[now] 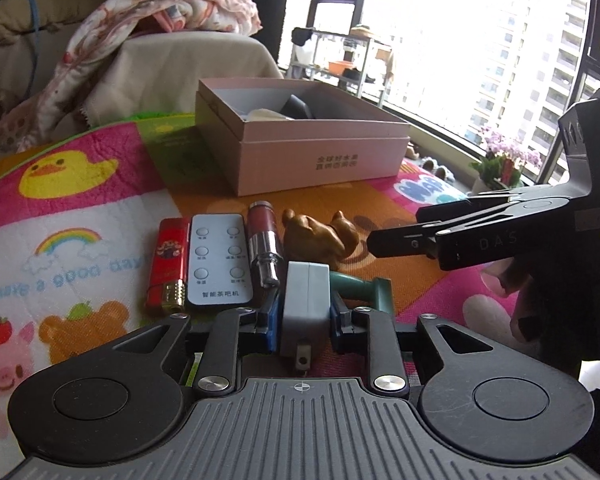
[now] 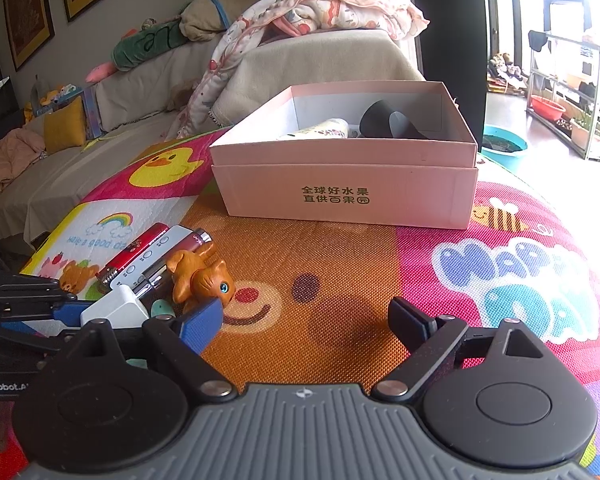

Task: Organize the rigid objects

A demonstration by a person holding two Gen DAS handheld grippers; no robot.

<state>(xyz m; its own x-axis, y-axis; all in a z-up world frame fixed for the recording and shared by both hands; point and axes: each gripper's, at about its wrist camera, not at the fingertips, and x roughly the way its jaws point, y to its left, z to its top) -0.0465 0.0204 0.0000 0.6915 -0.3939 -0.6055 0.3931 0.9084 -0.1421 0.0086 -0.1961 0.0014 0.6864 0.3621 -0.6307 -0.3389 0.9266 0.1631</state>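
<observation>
Pinching the white charger (image 1: 304, 304) near the row of items in front of the box (image 1: 300, 140), the left gripper (image 1: 303, 320) seems mid-pickup and likely must carry it into the box, while the right gripper (image 2: 304, 320) hovers with fingers spread.

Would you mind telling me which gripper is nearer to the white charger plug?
Left. The left gripper is clamped on the white charger plug; the right gripper hangs open over the mat, beside it.

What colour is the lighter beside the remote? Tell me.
Red, with a gold metal top; the lighter shows best in the left wrist view.
</observation>
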